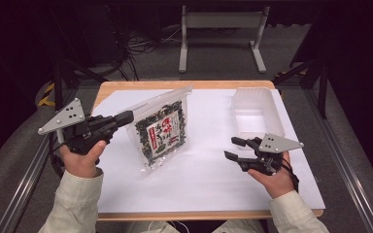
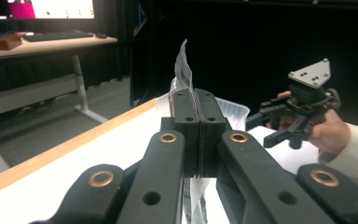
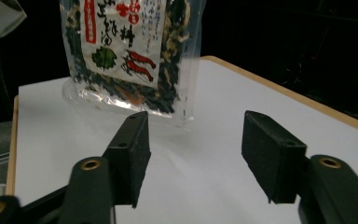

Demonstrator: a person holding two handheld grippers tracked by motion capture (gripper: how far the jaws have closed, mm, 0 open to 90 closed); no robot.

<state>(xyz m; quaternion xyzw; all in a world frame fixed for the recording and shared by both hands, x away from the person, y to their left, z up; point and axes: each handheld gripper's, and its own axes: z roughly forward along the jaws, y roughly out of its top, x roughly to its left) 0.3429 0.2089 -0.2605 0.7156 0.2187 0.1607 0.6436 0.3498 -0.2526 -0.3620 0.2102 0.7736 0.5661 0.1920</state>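
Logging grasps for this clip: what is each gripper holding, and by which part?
The left gripper pinches the clear snack bag at its upper-left edge. The right gripper is open, holding nothing.

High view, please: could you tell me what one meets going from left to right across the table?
Left tongs, shut on an edge of the bag → clear bag of dried greens → right tongs, open and holding nothing → clear plastic tray toward the right edge.
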